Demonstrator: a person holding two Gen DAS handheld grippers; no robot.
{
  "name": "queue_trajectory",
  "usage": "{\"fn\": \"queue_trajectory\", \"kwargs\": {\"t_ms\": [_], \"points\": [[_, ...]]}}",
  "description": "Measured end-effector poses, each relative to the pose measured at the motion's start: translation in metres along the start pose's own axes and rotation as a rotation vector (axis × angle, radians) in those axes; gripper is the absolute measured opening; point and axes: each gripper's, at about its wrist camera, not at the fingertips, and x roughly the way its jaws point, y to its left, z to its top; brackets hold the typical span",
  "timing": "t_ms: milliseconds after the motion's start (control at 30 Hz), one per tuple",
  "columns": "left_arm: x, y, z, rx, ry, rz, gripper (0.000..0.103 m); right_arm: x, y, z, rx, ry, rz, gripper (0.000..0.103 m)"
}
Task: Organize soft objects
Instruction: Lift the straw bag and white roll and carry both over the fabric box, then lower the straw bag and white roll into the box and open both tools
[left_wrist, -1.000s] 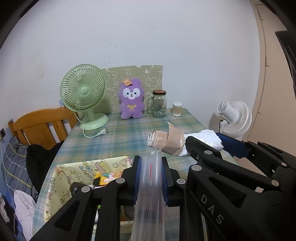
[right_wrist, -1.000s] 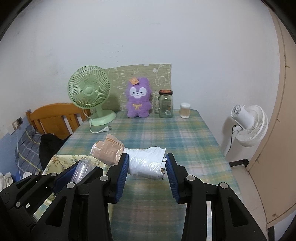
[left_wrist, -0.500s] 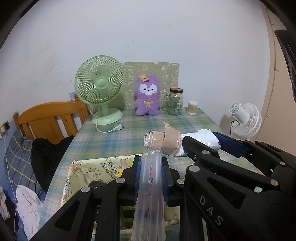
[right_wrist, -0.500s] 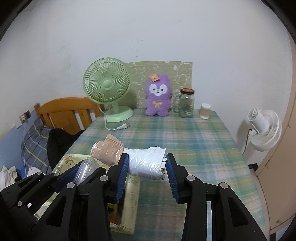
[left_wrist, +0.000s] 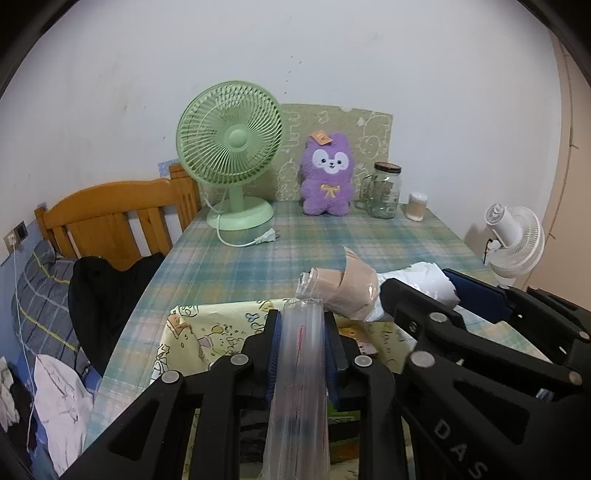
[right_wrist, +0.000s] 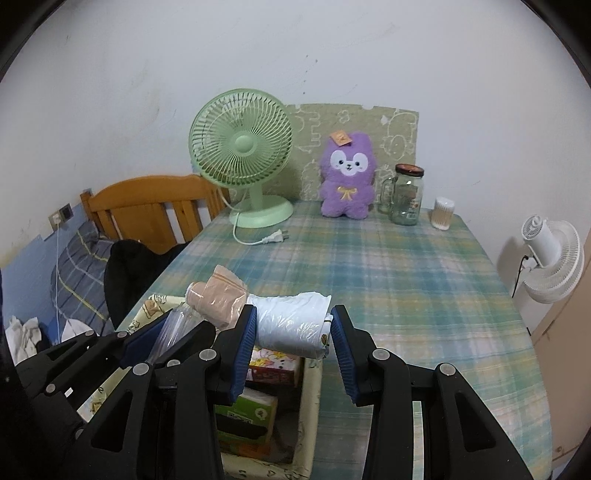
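Observation:
My left gripper is shut on a rolled clear plastic bag. My right gripper is shut on a white soft bundle in plastic, held above a yellow cartoon-print storage box. A beige soft item in a clear bag hangs at the bundle's left end; it also shows in the left wrist view. The box sits under both grippers and holds small cartons. A purple plush toy stands at the table's far edge.
On the plaid tablecloth at the back stand a green desk fan with loose plug, a glass jar and a small container. A wooden bed frame with dark clothes is left. A white fan stands right.
Both grippers have moved left and back with their loads; more of the storage box now lies below them. Neither grip has changed.

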Motion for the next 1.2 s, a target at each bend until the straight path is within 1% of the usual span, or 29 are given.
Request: {"fn": "queue_trajectory", "kwargs": {"t_ms": [33,167,233,267,300,367,633,700,767,800,833,867,933,1000,1033,1133,1167,1200], "points": [[0.003,0.002,0.000,-0.001,0.003,0.001,0.023,0.001,0.001,-0.001,-0.003,0.002,-0.002,0.044],[0.011,0.009,-0.005,-0.001,0.016,0.033,0.036,0.010,0.007,-0.003,-0.014,0.020,-0.004,0.044],[0.014,0.014,-0.007,-0.012,0.026,0.035,0.039,0.013,0.011,-0.005,-0.023,0.028,0.005,0.044],[0.014,0.016,-0.008,-0.016,0.031,0.032,0.043,0.014,0.012,-0.006,-0.025,0.030,0.008,0.044],[0.015,0.017,-0.009,-0.019,0.034,0.032,0.049,0.015,0.014,-0.007,-0.029,0.034,0.014,0.044],[0.016,0.020,-0.011,-0.022,0.044,0.035,0.057,0.017,0.017,-0.008,-0.037,0.038,0.016,0.044],[0.014,0.029,-0.020,-0.006,0.082,0.074,0.061,0.023,0.027,-0.015,-0.057,0.048,0.054,0.044],[0.012,0.030,-0.022,0.002,0.084,0.081,0.067,0.024,0.030,-0.016,-0.062,0.046,0.060,0.044],[0.009,0.032,-0.024,0.005,0.088,0.081,0.068,0.024,0.032,-0.018,-0.066,0.047,0.070,0.044],[0.008,0.032,-0.026,0.005,0.088,0.081,0.070,0.024,0.033,-0.019,-0.068,0.047,0.072,0.045],[0.008,0.032,-0.027,0.006,0.089,0.070,0.073,0.024,0.034,-0.020,-0.070,0.050,0.078,0.045],[0.006,0.032,-0.029,0.008,0.089,0.060,0.078,0.026,0.034,-0.021,-0.070,0.060,0.086,0.046],[0.005,0.031,-0.032,0.006,0.095,0.054,0.080,0.029,0.034,-0.024,-0.064,0.089,0.104,0.050],[0.005,0.031,-0.035,0.008,0.101,0.056,0.081,0.032,0.034,-0.027,-0.065,0.104,0.104,0.060],[0.006,0.031,-0.036,0.006,0.106,0.055,0.082,0.031,0.034,-0.029,-0.066,0.105,0.103,0.062],[0.004,0.031,-0.040,-0.007,0.112,0.051,0.083,0.029,0.034,-0.033,-0.059,0.106,0.105,0.075],[0.003,0.031,-0.041,-0.010,0.113,0.051,0.083,0.028,0.034,-0.034,-0.056,0.106,0.101,0.082],[0.002,0.031,-0.042,-0.014,0.114,0.050,0.084,0.027,0.033,-0.035,-0.053,0.104,0.096,0.086]]}}
